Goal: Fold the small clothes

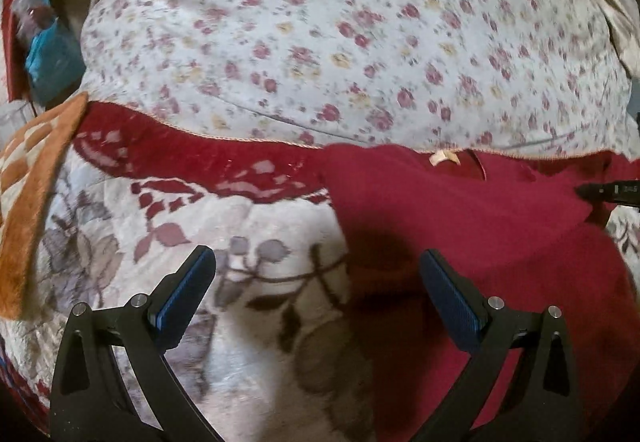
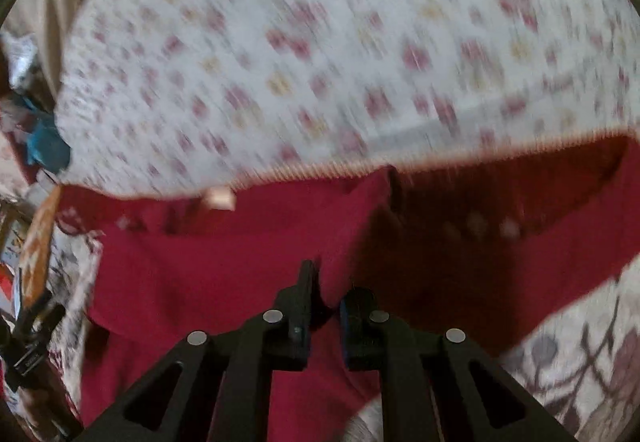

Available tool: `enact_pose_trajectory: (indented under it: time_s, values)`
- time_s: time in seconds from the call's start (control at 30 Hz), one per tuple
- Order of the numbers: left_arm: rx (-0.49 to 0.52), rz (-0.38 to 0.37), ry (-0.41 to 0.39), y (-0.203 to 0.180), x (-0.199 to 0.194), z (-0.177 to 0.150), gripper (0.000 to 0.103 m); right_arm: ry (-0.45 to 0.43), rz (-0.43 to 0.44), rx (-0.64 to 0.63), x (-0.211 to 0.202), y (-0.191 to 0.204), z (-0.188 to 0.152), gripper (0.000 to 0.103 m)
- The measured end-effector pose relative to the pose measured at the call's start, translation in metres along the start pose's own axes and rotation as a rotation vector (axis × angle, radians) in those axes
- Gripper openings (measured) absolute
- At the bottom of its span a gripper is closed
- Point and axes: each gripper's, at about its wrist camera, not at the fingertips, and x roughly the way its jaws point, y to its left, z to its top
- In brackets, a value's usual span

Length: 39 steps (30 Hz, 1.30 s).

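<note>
Right wrist view puts the red garment point(image 2: 224, 274) directly under me, spread over a cream blanket point(image 2: 580, 354) with a dark leaf and flower pattern. My right gripper point(image 2: 326, 292) has its jaws nearly closed, with a fold of the red cloth rising into the narrow gap between them, so I am pinching the garment there. A small pale tag point(image 2: 219, 197) sits at the garment's far edge, close to where the blanket's red border meets a white sheet point(image 2: 280, 41) printed with small pink and yellow flowers. This view is smeared with blur, so finer detail is lost.

From the left wrist view, the same red garment point(image 1: 460, 226) fills the right half of the picture, lying on the cream blanket point(image 1: 260, 322), with the pale tag point(image 1: 443, 157) at its top edge. My left gripper point(image 1: 316, 274) has its jaws spread wide and holds nothing; one blue pad point(image 1: 182, 294) hangs over bare blanket, the other over the garment's left edge. The dark tip of my right gripper point(image 1: 608, 193) shows at the right edge, on the red cloth. Beyond lies the flowered sheet point(image 1: 320, 21). An orange and white checked cloth point(image 1: 36, 201) lies at the left, and further off a heap of clutter including something teal point(image 1: 48, 57).
</note>
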Motion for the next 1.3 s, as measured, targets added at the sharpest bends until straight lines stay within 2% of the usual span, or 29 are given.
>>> enact_pose_trajectory:
  time_s: [0.03,0.07,0.1,0.13,0.17,0.27,0.37,0.53,0.57,0.7,0.83,0.9,0.97,1.0,1.03,1.13,1.2,1.3]
  values:
    - [0.006,0.005,0.006,-0.003,0.004,0.000,0.102,0.021,0.002,0.011,0.000,-0.006,-0.004,0.015]
    - [0.009,0.009,0.012,-0.006,0.008,0.000,0.102,0.010,-0.009,0.013,-0.004,-0.011,-0.006,0.028]
    - [0.011,0.017,0.022,-0.008,0.012,0.000,0.102,-0.019,-0.042,0.013,-0.013,-0.015,-0.008,0.036]
    - [0.012,0.027,0.033,-0.010,0.016,0.001,0.102,-0.057,-0.074,0.016,-0.024,-0.019,-0.009,0.048]
    - [0.011,0.031,0.038,-0.010,0.020,0.002,0.102,-0.089,-0.092,0.021,-0.033,-0.022,-0.010,0.050]
    - [-0.002,0.039,0.060,-0.012,0.029,0.002,0.102,-0.129,-0.085,0.036,-0.049,-0.029,-0.006,0.050]
    - [-0.016,0.037,0.070,-0.013,0.034,0.004,0.102,-0.128,-0.070,0.027,-0.051,-0.024,-0.002,0.050]
    - [0.008,0.069,0.096,-0.017,0.044,0.001,0.102,-0.077,-0.046,-0.037,-0.024,-0.002,-0.006,0.044]
    - [0.013,0.073,0.105,-0.017,0.046,-0.001,0.102,-0.062,-0.051,-0.049,-0.016,0.002,-0.008,0.041]
    - [0.007,0.068,0.109,-0.016,0.049,-0.002,0.102,0.045,-0.105,-0.063,0.016,0.004,-0.016,0.040]
    - [-0.002,0.062,0.109,-0.013,0.048,-0.002,0.102,0.025,-0.113,-0.060,0.007,0.010,-0.014,0.040]
    - [0.000,0.065,0.108,-0.011,0.045,0.000,0.102,-0.006,-0.073,-0.052,-0.002,0.019,-0.010,0.040]
    - [-0.006,0.070,0.097,-0.005,0.039,0.001,0.102,-0.034,0.008,-0.076,-0.008,0.038,-0.004,0.041]
    - [-0.009,0.075,0.093,-0.001,0.037,0.002,0.102,-0.043,0.064,-0.103,-0.008,0.054,-0.001,0.043]
    - [-0.012,0.081,0.093,0.002,0.036,0.002,0.102,-0.046,0.117,-0.130,-0.006,0.069,0.002,0.050]
    - [-0.027,0.083,0.112,0.013,0.034,0.000,0.102,-0.029,0.245,-0.213,0.013,0.111,0.012,0.056]
    - [-0.031,0.078,0.112,0.017,0.032,-0.002,0.102,-0.019,0.276,-0.304,0.033,0.148,0.020,0.058]
    - [-0.032,0.079,0.111,0.022,0.029,-0.002,0.102,0.001,0.337,-0.412,0.060,0.192,0.029,0.067]
